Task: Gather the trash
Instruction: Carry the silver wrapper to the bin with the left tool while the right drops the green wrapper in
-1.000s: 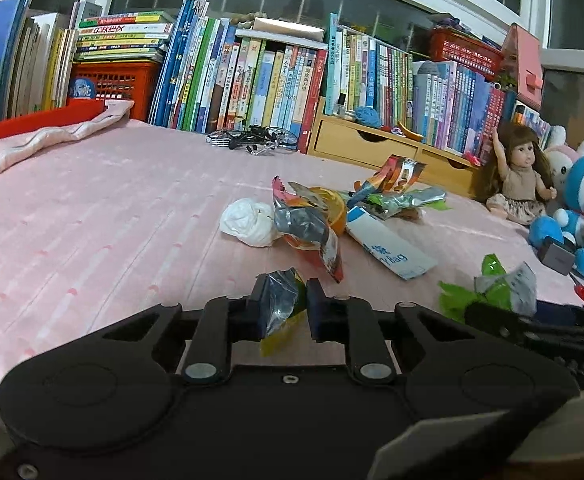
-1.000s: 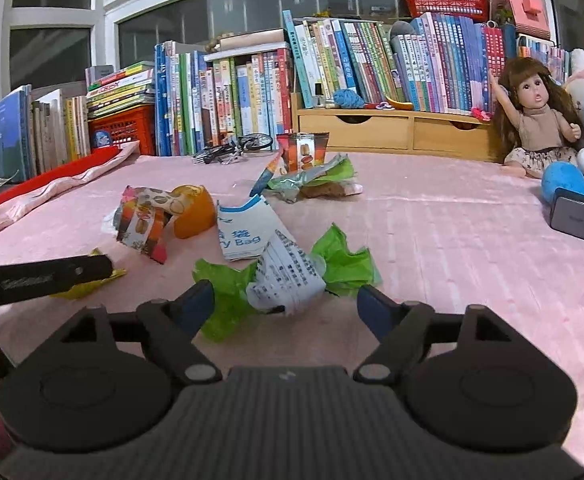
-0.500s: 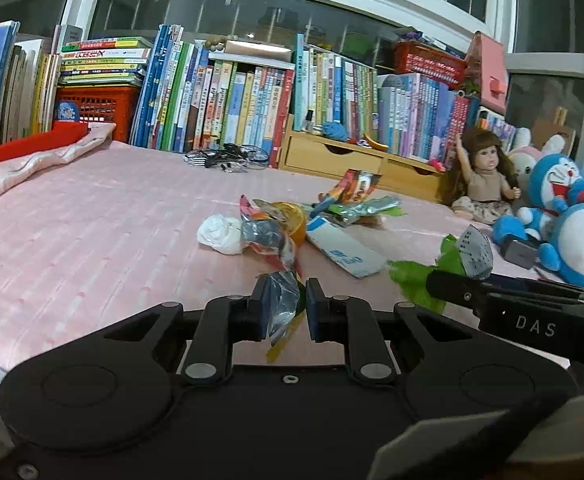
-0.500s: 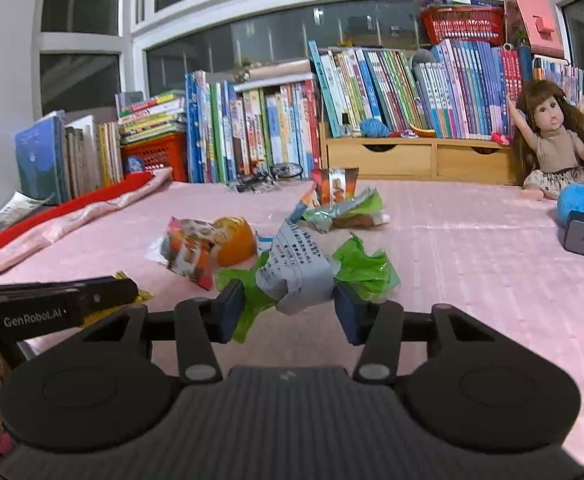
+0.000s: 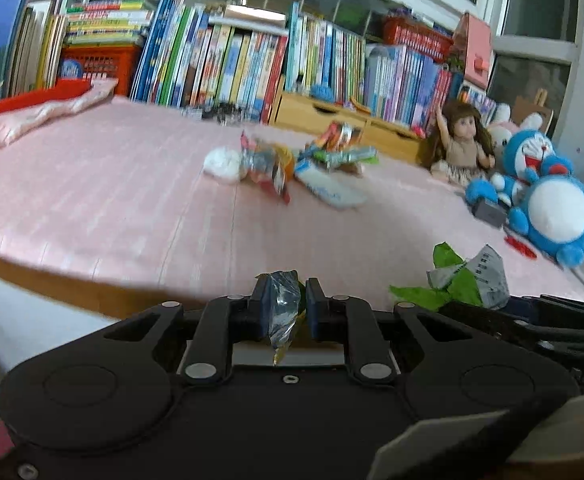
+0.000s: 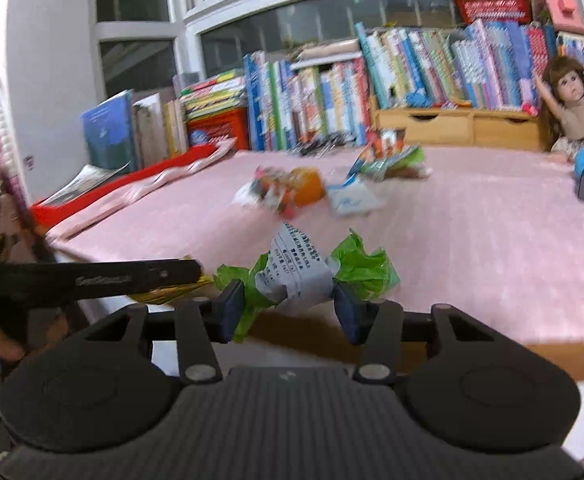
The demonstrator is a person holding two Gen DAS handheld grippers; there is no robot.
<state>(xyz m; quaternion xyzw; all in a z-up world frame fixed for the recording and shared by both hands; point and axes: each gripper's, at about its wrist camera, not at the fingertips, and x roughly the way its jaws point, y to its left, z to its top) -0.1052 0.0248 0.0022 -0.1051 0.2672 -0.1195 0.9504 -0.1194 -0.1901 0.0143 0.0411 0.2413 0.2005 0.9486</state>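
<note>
**Left wrist view: both grippers holding trash at the near edge of the pink surface**

Left wrist view, lower centre: the left gripper (image 5: pixel 285 305) is clenched on a crumpled silver and yellow foil wrapper (image 5: pixel 283 309), which is pinched upright between its two pads. At lower right, the green plastic and grey printed paper wrapper (image 5: pixel 468 282) sits above the other black tool.

Right wrist view, centre: the right gripper (image 6: pixel 290 311) grips that green and grey wrapper (image 6: pixel 298 276), both pads pressing its sides, its jaws about half closed. The left tool crosses the left of the frame.

Beyond, mid-frame, loose trash lies on the pink striped cloth-covered surface (image 5: pixel 92 200): a white crumpled paper ball (image 5: pixel 223 163), colourful snack wrappers (image 5: pixel 270 164) and a white and blue paper bag (image 5: pixel 328 188).

Farthest back, upper frame: a row of upright books (image 5: pixel 228 64), a brown-haired doll (image 5: pixel 462 144) and a blue and white plush toy (image 5: pixel 552 204) at right.
</note>
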